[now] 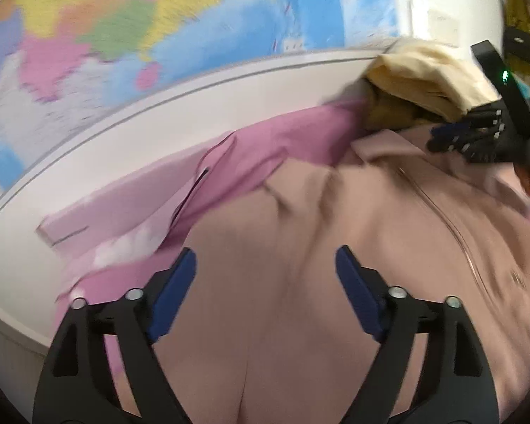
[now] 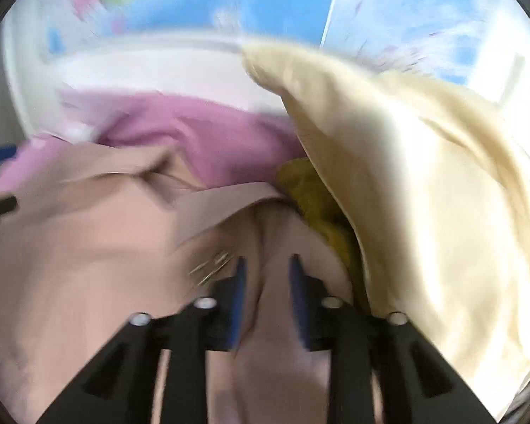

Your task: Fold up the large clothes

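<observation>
Left gripper [image 1: 265, 289] has its blue-padded fingers spread wide, with nothing between them, above the dusty-pink jacket [image 1: 300, 240], which lies spread over the white table [image 1: 130, 134] and fills the lower half of the left wrist view. Right gripper [image 2: 266, 296] stands with its jaws partly apart over a raised fold of the same jacket [image 2: 88, 247]; the blur leaves unclear whether the pads press on that fold, so I cannot tell if it is gripped. No box, basket or other container shows in either view; the clothes lie loose on the table. Taking the jacket as the landmark: a mauve garment [image 1: 265, 148] lies under it and beyond its far edge, toward the wall map [image 1: 123, 28]; a cream garment [image 1: 424, 74] is heaped just past its collar end, with an olive-yellow cloth [image 1: 385, 113] tucked beneath that heap and touching the jacket. Only the left wrist view shows the jacket's zip line [image 1: 441, 212], the other gripper above the collar end, and a dark slit on the mauve garment. Only the right wrist view shows the cream garment [image 2: 424, 183] close up, filling the side beside the jacket, with the olive-yellow cloth [image 2: 311, 190] wedged between them.
</observation>
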Available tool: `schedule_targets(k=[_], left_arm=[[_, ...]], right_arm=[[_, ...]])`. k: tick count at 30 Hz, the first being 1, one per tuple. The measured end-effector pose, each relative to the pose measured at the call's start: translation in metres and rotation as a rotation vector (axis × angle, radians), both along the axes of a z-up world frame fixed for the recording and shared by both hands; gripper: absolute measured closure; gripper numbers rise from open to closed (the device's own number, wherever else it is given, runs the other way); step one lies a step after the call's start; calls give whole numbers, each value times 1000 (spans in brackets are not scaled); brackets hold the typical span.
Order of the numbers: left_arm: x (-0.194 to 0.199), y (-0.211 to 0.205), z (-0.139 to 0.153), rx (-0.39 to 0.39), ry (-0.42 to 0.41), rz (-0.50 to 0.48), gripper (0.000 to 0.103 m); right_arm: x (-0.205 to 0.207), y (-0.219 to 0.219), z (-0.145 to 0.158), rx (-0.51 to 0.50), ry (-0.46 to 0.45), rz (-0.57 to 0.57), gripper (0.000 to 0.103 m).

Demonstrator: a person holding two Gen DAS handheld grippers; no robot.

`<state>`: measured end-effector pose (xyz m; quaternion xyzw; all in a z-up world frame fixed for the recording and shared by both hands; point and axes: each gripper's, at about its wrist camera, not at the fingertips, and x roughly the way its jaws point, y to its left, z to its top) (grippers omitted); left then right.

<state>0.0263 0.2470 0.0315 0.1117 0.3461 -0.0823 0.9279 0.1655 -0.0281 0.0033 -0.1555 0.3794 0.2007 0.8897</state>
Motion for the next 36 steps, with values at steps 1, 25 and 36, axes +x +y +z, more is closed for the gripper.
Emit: schedule_targets(k=[1, 25, 36], left_arm=[[-6, 16, -4, -19, 0, -6, 18], [-232, 23, -103, -229, 181, -42, 82], [-189, 62, -74, -403, 221, 226, 85]], right_arm=[[-13, -12, 6, 16, -8, -1, 35], [-294, -133, -79, 471, 268, -2, 91], [-265, -142, -26, 619, 157, -102, 26]])
